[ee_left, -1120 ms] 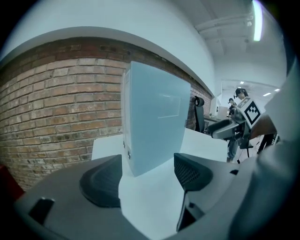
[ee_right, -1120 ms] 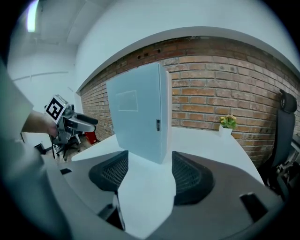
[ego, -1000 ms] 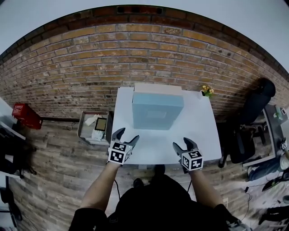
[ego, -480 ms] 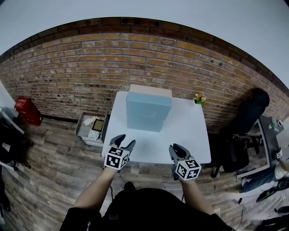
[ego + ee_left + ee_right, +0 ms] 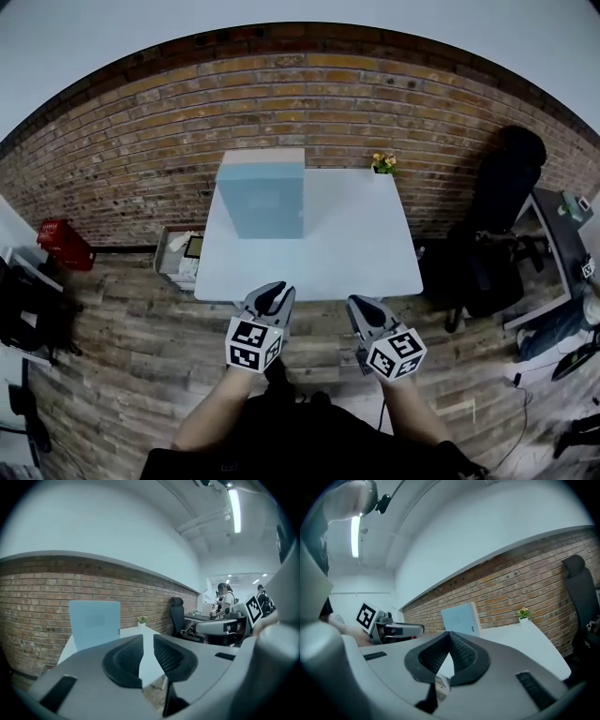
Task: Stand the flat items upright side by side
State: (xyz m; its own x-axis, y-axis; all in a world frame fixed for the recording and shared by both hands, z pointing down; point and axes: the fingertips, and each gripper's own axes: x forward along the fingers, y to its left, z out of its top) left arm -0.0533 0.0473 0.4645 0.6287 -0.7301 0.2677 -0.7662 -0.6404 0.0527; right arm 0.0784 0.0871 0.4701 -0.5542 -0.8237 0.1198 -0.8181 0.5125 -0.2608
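The light blue flat items (image 5: 262, 195) stand upright together at the back left of the white table (image 5: 319, 253); they also show in the left gripper view (image 5: 94, 623) and the right gripper view (image 5: 461, 619). Both grippers hang over the floor, short of the table's near edge and far from the items. My left gripper (image 5: 274, 292) (image 5: 148, 641) has just been closing; a narrow gap stays between its pads, and nothing is in it. My right gripper (image 5: 361, 305) (image 5: 449, 634) has just closed, tips touching, empty.
A small potted plant (image 5: 382, 163) sits at the table's back right corner. A black office chair (image 5: 506, 187) stands to the right, and an open box (image 5: 183, 255) and a red crate (image 5: 64, 246) on the floor to the left. A brick wall runs behind the table.
Both grippers have drawn back from the table's front edge to over the floor, and their jaws have narrowed. The blue items have not moved on the table.
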